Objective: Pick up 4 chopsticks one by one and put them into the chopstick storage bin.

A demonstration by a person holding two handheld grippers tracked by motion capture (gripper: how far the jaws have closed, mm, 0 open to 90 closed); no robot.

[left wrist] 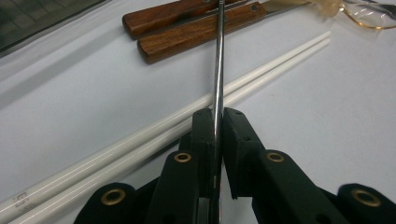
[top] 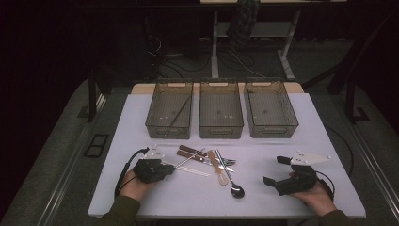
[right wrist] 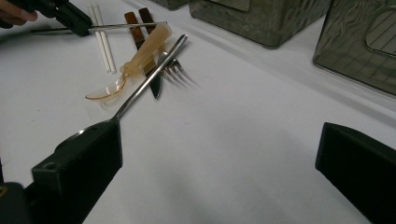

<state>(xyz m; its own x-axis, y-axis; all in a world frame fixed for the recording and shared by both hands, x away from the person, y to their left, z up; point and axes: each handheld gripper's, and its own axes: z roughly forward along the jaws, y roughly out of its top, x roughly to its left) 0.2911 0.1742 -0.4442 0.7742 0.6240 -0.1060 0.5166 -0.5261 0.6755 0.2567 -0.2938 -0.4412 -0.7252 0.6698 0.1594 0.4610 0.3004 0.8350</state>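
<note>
My left gripper (top: pixel 165 168) (left wrist: pixel 217 115) is shut on a thin metal chopstick (top: pixel 188 159) (left wrist: pixel 218 60), which points up and to the right over the pile of cutlery. Under it lies a pair of white chopsticks (top: pixel 190 169) (left wrist: pixel 261 74). Two wood-handled knives (top: pixel 192 152) (left wrist: pixel 187 32) lie beyond it. An amber plastic spoon (top: pixel 217 167) (right wrist: pixel 140 56), a fork (right wrist: pixel 175 70) and a metal spoon (top: pixel 231 182) (right wrist: pixel 149 79) lie mid-table. My right gripper (top: pixel 275 170) (right wrist: pixel 217 140) rests open at the right, with nothing between its jaws. The right gripper view also catches the left gripper (right wrist: pixel 77 21).
Three grey mesh bins stand in a row at the back: left (top: pixel 169 127), middle (top: pixel 221 128), right (top: pixel 271 127). A thin dark rod (top: pixel 179 112) leans inside the left bin. The white table (top: pixel 301 141) has bare room at its right and along the front edge.
</note>
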